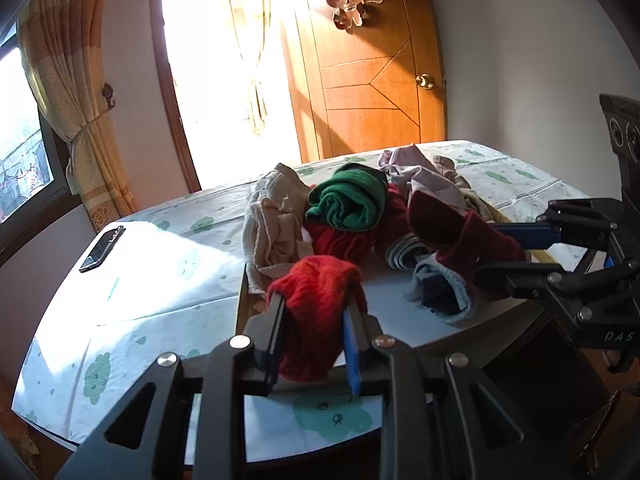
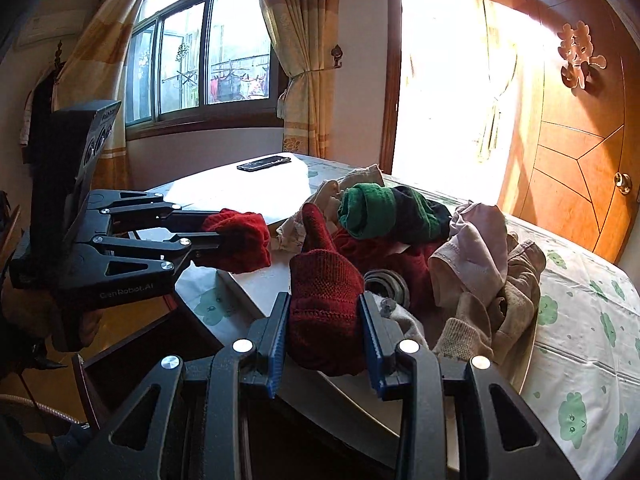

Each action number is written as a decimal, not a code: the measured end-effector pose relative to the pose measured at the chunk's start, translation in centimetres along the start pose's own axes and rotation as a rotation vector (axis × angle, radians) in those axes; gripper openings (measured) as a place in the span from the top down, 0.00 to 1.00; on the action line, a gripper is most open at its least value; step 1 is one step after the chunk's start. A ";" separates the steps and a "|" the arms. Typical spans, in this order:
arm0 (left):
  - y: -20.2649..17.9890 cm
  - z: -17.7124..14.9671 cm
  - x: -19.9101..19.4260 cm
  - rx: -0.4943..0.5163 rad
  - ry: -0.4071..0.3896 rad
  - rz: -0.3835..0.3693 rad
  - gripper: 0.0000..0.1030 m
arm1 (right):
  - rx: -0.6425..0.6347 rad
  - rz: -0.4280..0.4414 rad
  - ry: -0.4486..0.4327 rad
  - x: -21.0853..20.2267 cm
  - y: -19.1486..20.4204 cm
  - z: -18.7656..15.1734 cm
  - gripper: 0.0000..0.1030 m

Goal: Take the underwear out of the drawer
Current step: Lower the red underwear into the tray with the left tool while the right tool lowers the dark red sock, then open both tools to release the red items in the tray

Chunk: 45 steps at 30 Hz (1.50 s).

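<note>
Left gripper [image 1: 316,320] pinches a bright red knit [image 1: 316,300] between its pads, the cloth bunched above the fingers and hanging down behind them, clear of the white tray [image 1: 392,292] that carries the heap. Right gripper [image 2: 326,328] clamps a dark red knit [image 2: 324,300] the same way, with a long limb of it trailing up toward 11 o'clock into the pile, so that piece is not yet free of the others. In the left wrist view the right gripper enters from 3 o'clock and its load lies at about 2 o'clock from the left fingers; in the right wrist view the left gripper reaches in from 9 o'clock, its red bundle at about 10 o'clock. The rest of the heap, a green roll [image 1: 348,200], beige pieces [image 1: 272,224] and a pale lilac one [image 2: 472,248], sits at 12 to 1 o'clock from both tools, on the tray by the bed [image 1: 132,308]. No drawer is plainly shown, only dark wood below the tray. Judging from this, each hand has its own garment, and the coming move turns on drawing the two apart and toward the bedsheet: the left is already clear, while the right must pull back along its knit's long axis, away from 11 o'clock, or it may drag neighbours along. A phone [image 1: 102,248] lies far off at 10 o'clock.
</note>
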<state>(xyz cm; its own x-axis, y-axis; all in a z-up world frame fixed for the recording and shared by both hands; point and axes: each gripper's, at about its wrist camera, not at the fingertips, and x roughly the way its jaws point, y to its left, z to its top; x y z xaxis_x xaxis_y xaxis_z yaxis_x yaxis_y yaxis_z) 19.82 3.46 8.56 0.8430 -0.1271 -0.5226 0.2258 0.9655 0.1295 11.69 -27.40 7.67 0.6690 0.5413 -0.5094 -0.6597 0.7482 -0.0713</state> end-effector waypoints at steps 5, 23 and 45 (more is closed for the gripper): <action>0.4 1.0 1.7 0.002 0.019 0.016 0.77 | 0.017 -0.003 0.011 1.8 -0.4 1.5 0.65; 0.7 0.2 6.6 -0.014 0.146 0.011 0.70 | 0.021 -0.014 0.087 5.8 -0.7 2.6 0.64; 0.2 -1.1 2.5 -0.016 0.070 0.022 0.17 | 0.076 -0.015 0.065 4.5 -0.5 1.0 0.30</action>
<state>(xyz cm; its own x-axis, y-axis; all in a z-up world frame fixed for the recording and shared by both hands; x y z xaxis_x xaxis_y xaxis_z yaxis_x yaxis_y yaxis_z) 21.48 3.53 6.36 0.8114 -0.0899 -0.5776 0.1989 0.9716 0.1283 15.35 -25.00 6.24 0.6530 0.5057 -0.5638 -0.6204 0.7842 -0.0152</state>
